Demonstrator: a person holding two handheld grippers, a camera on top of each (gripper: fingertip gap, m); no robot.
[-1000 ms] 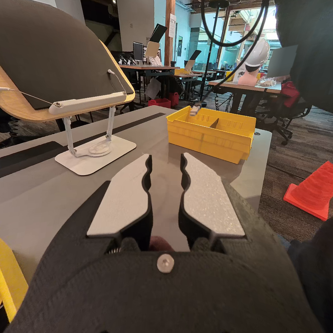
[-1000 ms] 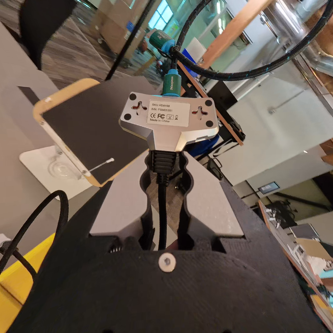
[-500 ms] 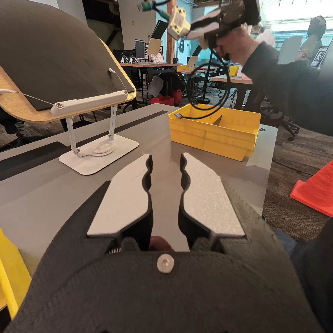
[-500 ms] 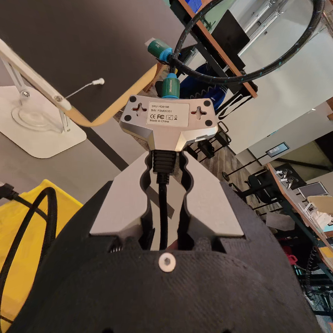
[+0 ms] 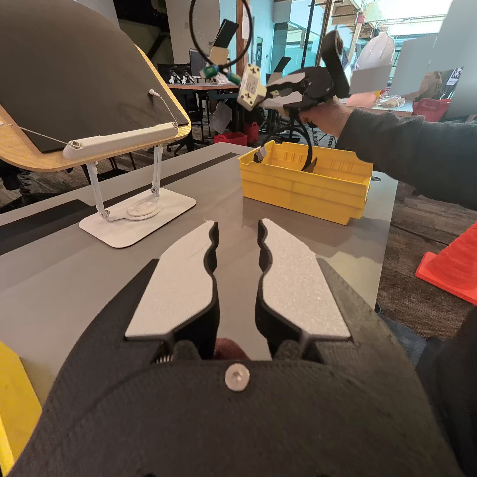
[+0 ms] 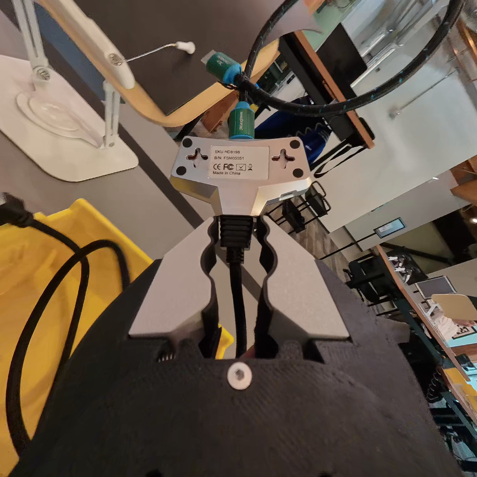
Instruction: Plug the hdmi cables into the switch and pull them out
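My right gripper [image 6: 236, 224] is shut on the black cable collar [image 6: 235, 238] at the base of the silver HDMI switch [image 6: 240, 167] and holds it in the air, underside label showing. A green HDMI plug [image 6: 241, 124] sits in the switch's far side. Its braided cable [image 6: 361, 100] loops round to a second green plug [image 6: 222, 67] that hangs free. In the left wrist view the right gripper [image 5: 281, 95] holds the switch [image 5: 251, 86] above the yellow bin [image 5: 304, 185]. My left gripper [image 5: 237, 232] is open and empty over the grey table [image 5: 64, 271].
A tilted board on a white stand [image 5: 139, 214] is at the table's left. The switch's black cable [image 5: 308, 152] trails into the yellow bin [image 6: 51, 258]. An orange cone [image 5: 454, 265] stands on the floor to the right. Office desks are behind.
The right gripper has carried the switch and looped cable down and to the left, to over the yellow bin. The left gripper has stayed open in about the same place.
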